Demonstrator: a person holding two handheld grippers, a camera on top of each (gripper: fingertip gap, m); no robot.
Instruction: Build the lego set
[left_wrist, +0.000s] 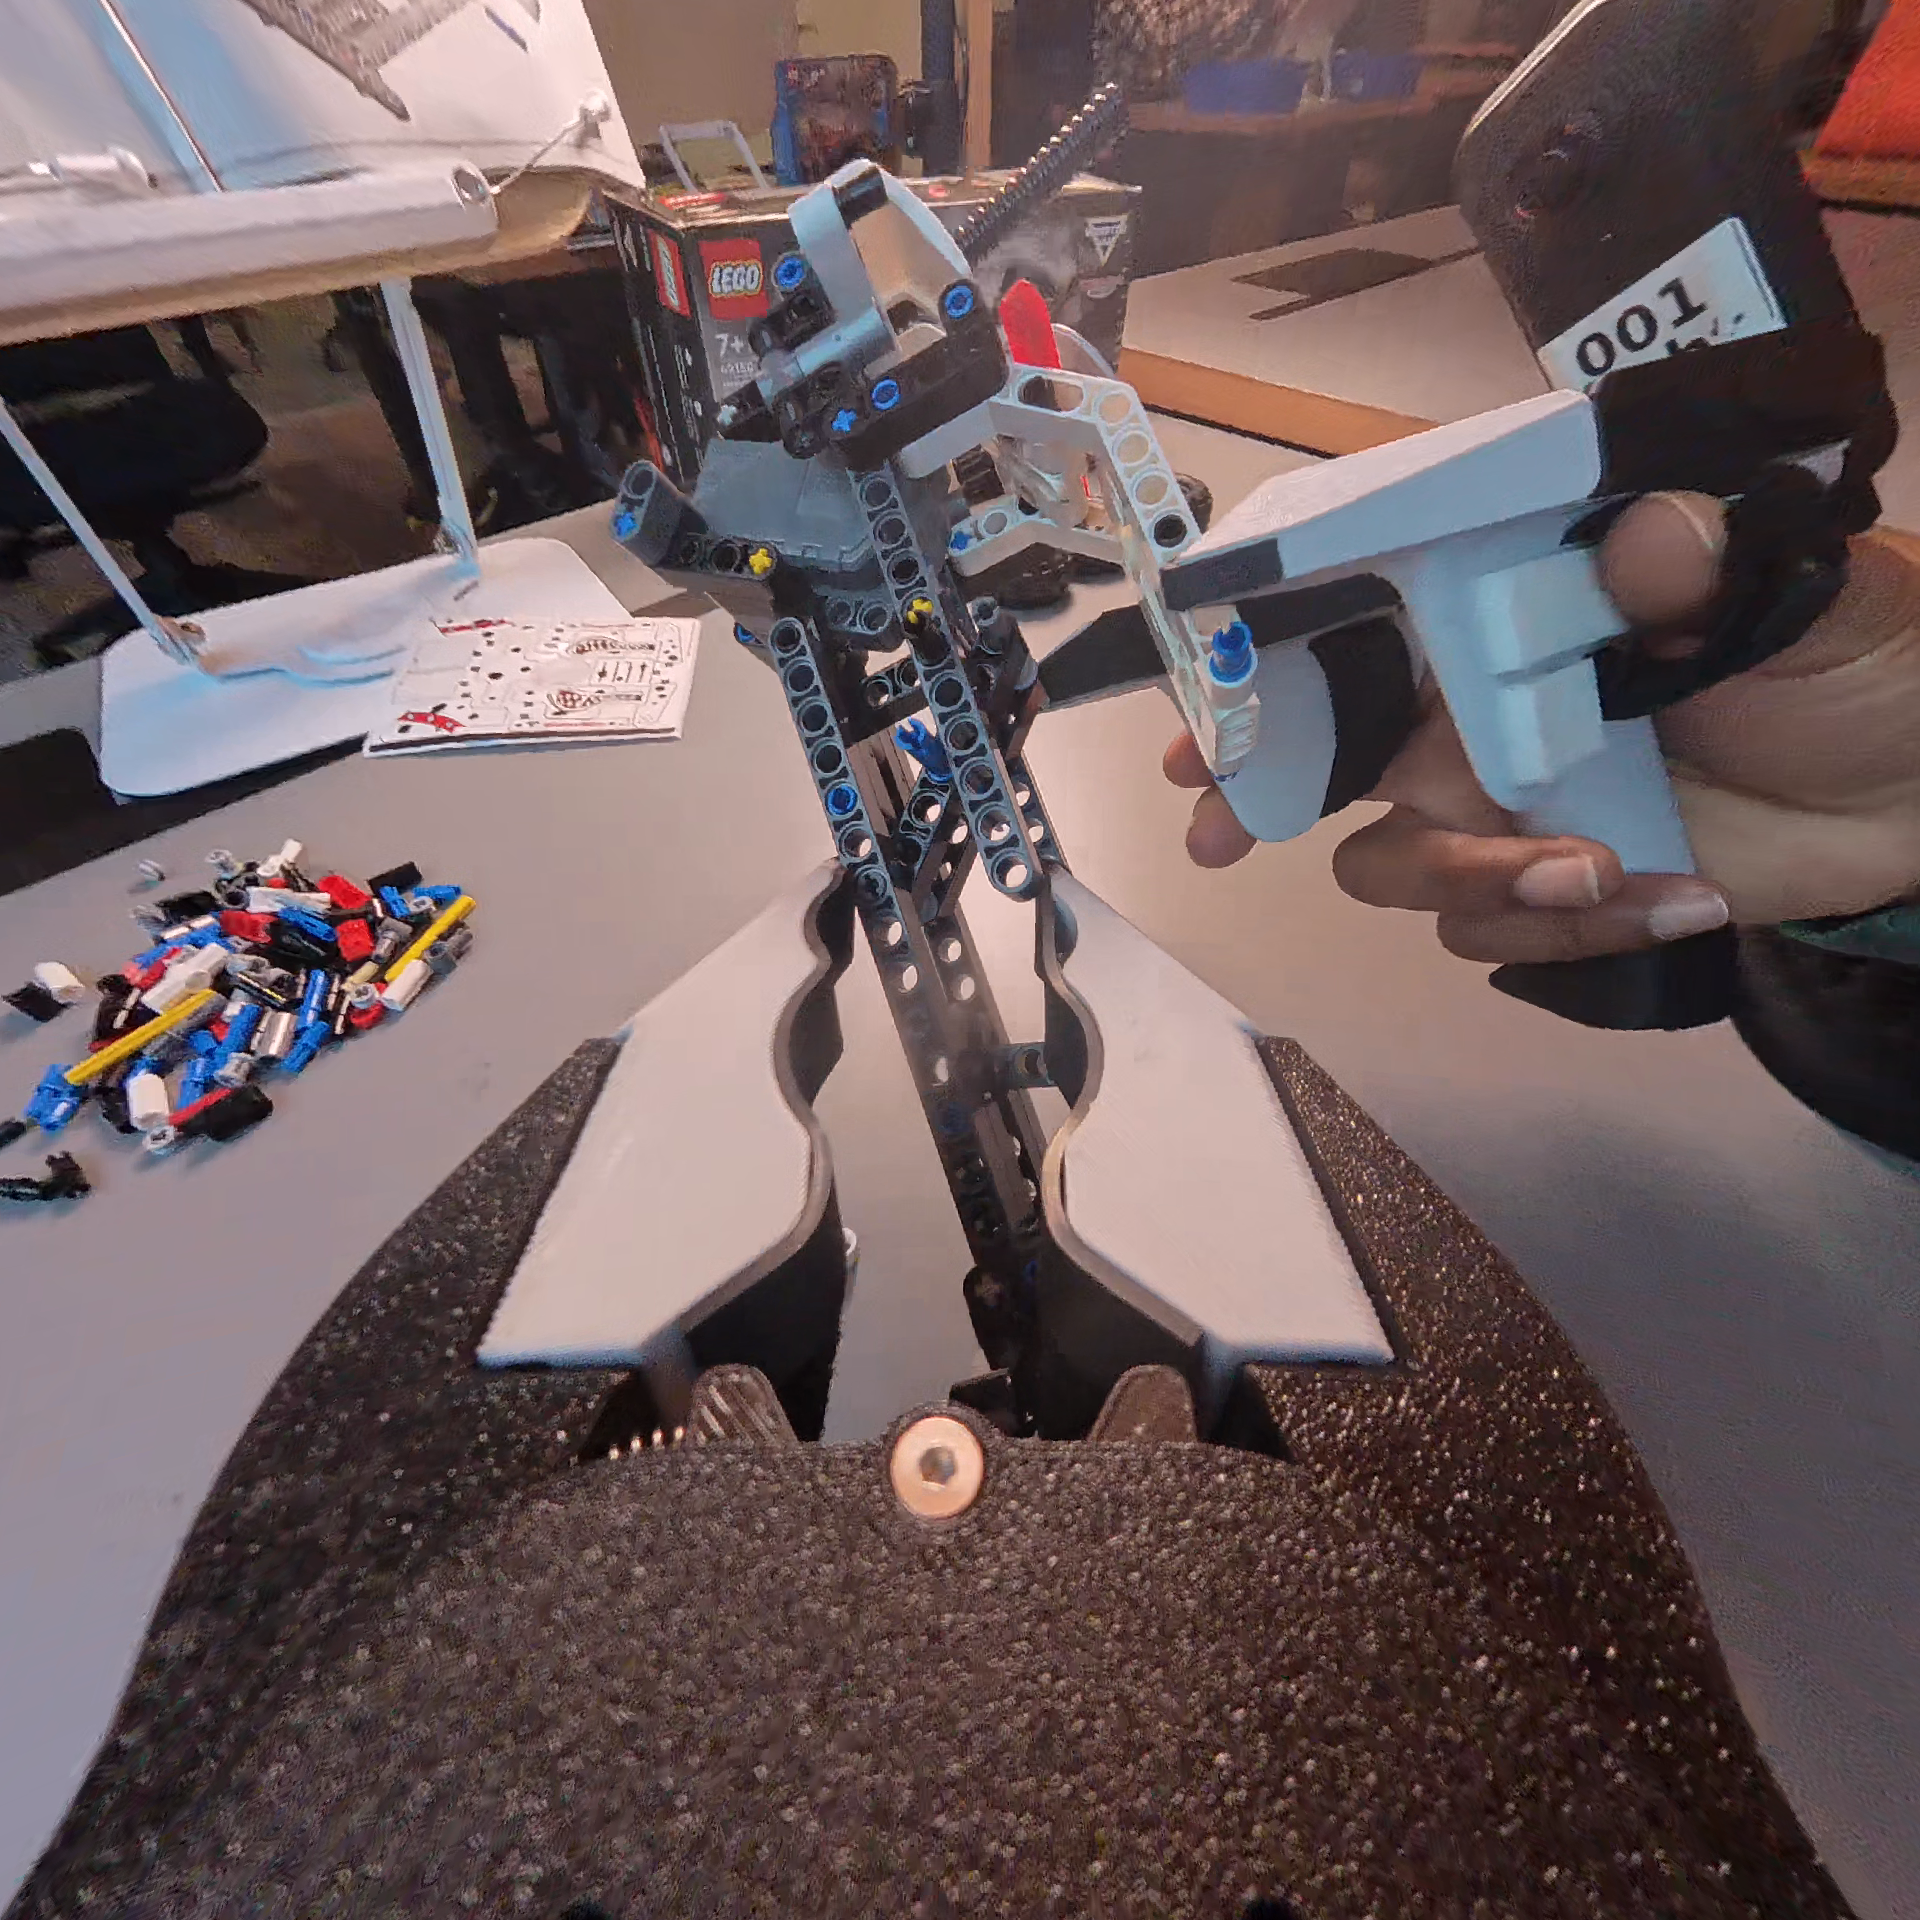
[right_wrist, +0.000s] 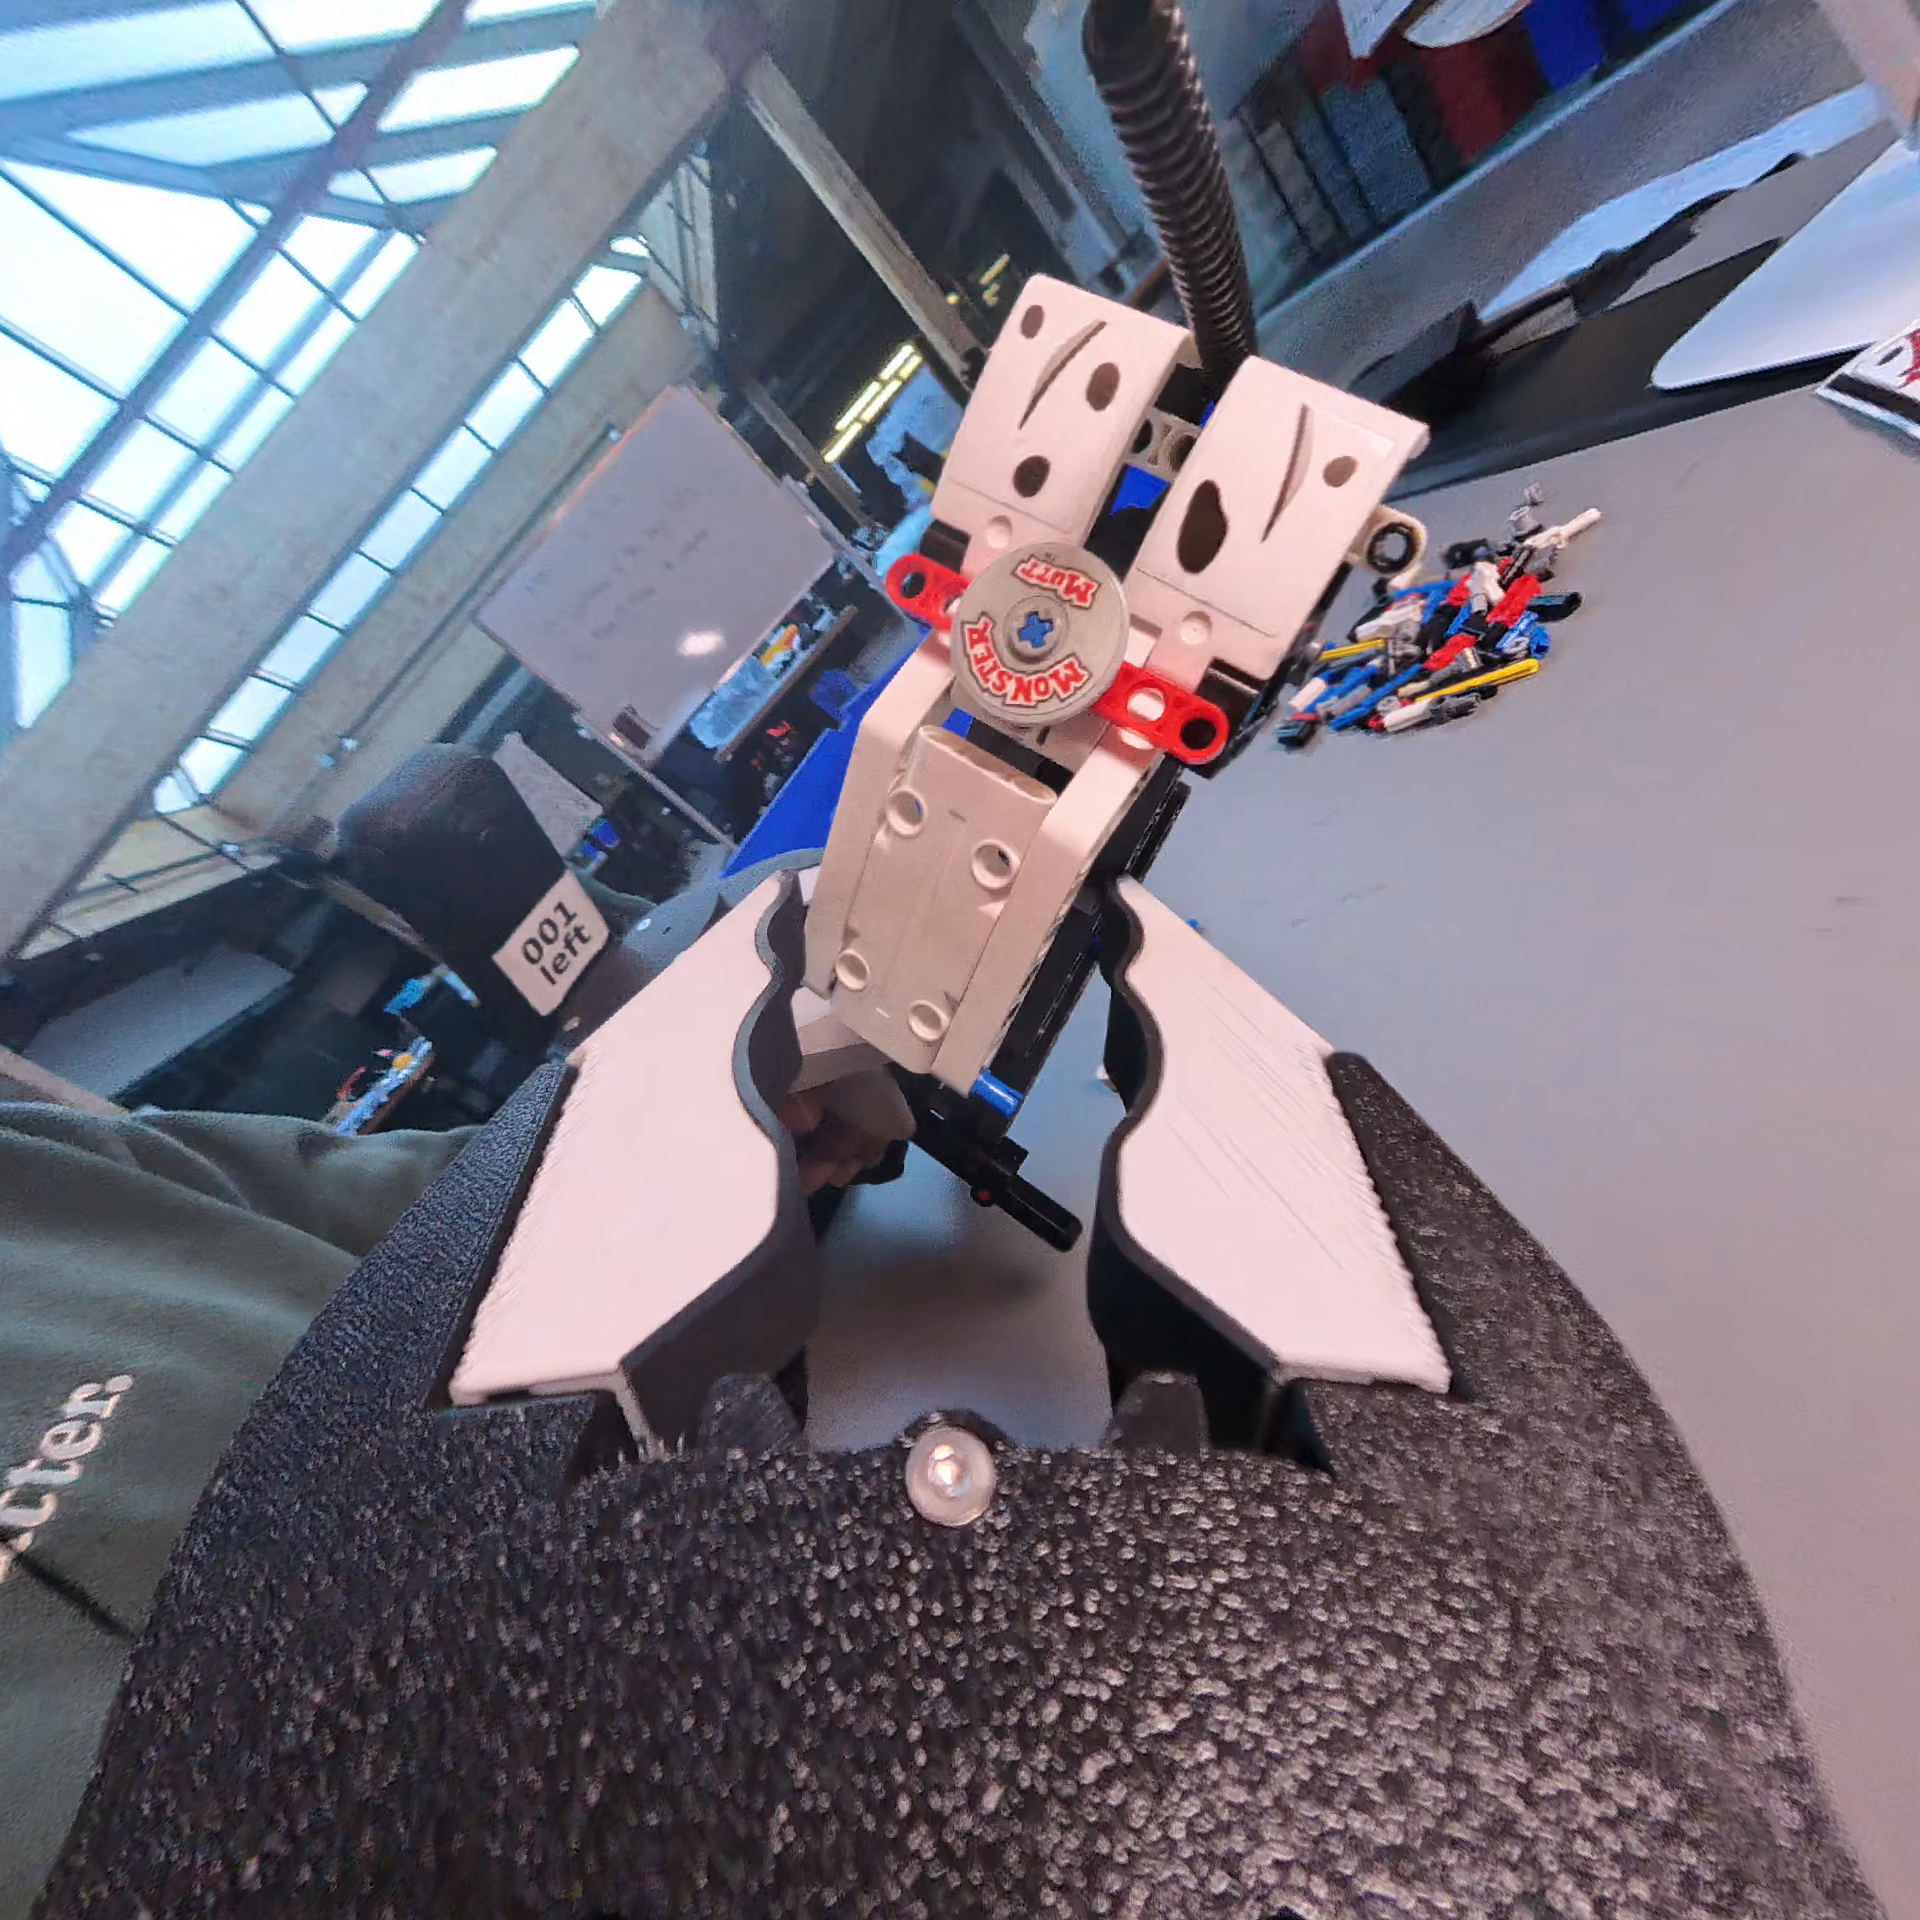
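The half-built lego model (left_wrist: 894, 582) is being held off the grey table (left_wrist: 1455, 1299) by both grippers. Its black and grey beams are being clamped between the narrowed fingers of the left gripper (left_wrist: 940, 914), and its white body panels are being gripped between the fingers of the right gripper (right_wrist: 951, 935), seemingly closed on them. A mid-assembly step appears to be in hand, the model being steadied or turned. The loose parts pile (left_wrist: 239, 987), left of the left fingers, is probably being called on next.
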